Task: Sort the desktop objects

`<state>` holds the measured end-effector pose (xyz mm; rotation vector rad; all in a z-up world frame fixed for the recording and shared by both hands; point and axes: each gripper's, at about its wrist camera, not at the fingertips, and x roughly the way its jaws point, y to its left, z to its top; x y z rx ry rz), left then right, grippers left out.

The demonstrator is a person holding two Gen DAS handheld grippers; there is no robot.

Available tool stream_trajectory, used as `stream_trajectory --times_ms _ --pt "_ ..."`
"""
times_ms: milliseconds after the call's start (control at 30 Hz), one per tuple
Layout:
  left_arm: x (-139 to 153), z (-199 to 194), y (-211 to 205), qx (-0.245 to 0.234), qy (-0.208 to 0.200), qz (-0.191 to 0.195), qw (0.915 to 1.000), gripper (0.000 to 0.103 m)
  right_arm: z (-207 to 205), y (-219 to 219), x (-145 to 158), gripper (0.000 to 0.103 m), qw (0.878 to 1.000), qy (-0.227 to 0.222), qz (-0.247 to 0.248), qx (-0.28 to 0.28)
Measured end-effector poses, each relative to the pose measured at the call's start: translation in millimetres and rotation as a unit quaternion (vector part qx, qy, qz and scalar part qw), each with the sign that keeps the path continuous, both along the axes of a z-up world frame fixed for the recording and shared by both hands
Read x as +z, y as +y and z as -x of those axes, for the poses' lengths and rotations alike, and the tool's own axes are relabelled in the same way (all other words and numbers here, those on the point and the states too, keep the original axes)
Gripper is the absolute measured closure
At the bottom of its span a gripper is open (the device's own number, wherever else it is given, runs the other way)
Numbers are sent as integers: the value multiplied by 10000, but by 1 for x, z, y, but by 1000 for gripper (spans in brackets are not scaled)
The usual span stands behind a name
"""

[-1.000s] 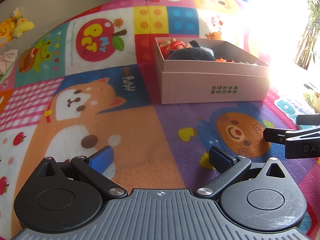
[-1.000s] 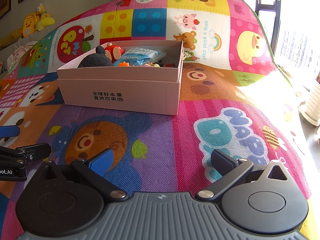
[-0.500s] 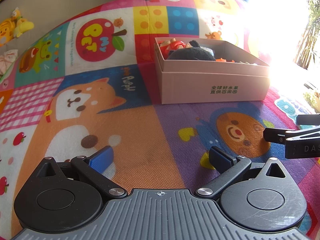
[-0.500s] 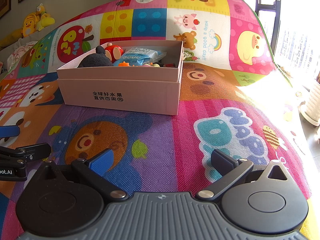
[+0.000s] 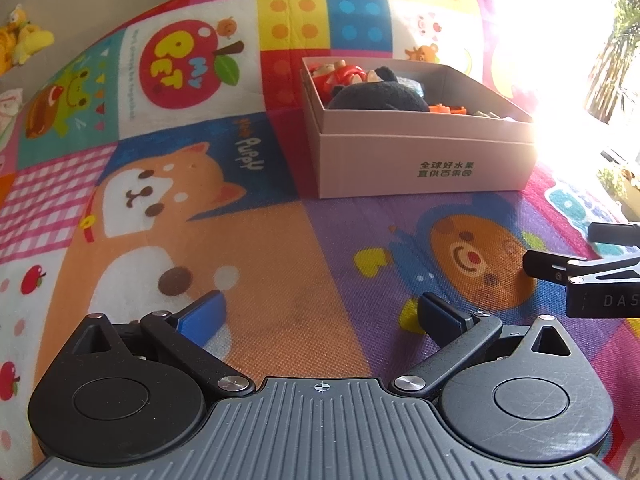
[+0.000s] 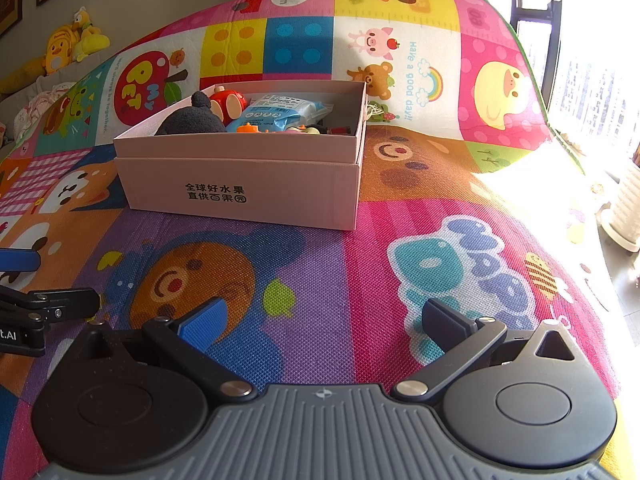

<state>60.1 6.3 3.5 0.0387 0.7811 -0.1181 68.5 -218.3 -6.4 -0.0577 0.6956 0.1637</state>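
Note:
A pink cardboard box [image 5: 424, 160] [image 6: 240, 188] stands on the colourful play mat, ahead of both grippers. Inside it lie a dark plush toy [image 5: 380, 96] [image 6: 192, 118], a red toy [image 5: 340, 74] [image 6: 228, 102], a blue packet [image 6: 280, 112] and small orange pieces [image 5: 444, 110]. My left gripper [image 5: 320, 312] is open low over the mat, nothing between its fingers. My right gripper [image 6: 320, 318] is open too and empty. Each gripper shows at the edge of the other's view: the right gripper [image 5: 592, 268] and the left gripper [image 6: 44, 300].
The play mat [image 6: 400, 240] covers the whole surface, with no loose objects in sight on it. Yellow plush toys [image 6: 68, 48] sit against the wall at the far left. Bright window glare fills the right side, with a white pot [image 6: 628, 208] on the floor.

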Motion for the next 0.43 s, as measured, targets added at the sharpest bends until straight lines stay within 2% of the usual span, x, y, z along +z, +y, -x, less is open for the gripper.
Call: stream_trajectory --times_ms 267,433 --pt "2 1 5 122 -46 264 9996 0 0 0 0 0 10000 0 -1 0" --pt "2 -1 5 147 -117 256 9995 0 0 0 0 0 10000 0 2 0"
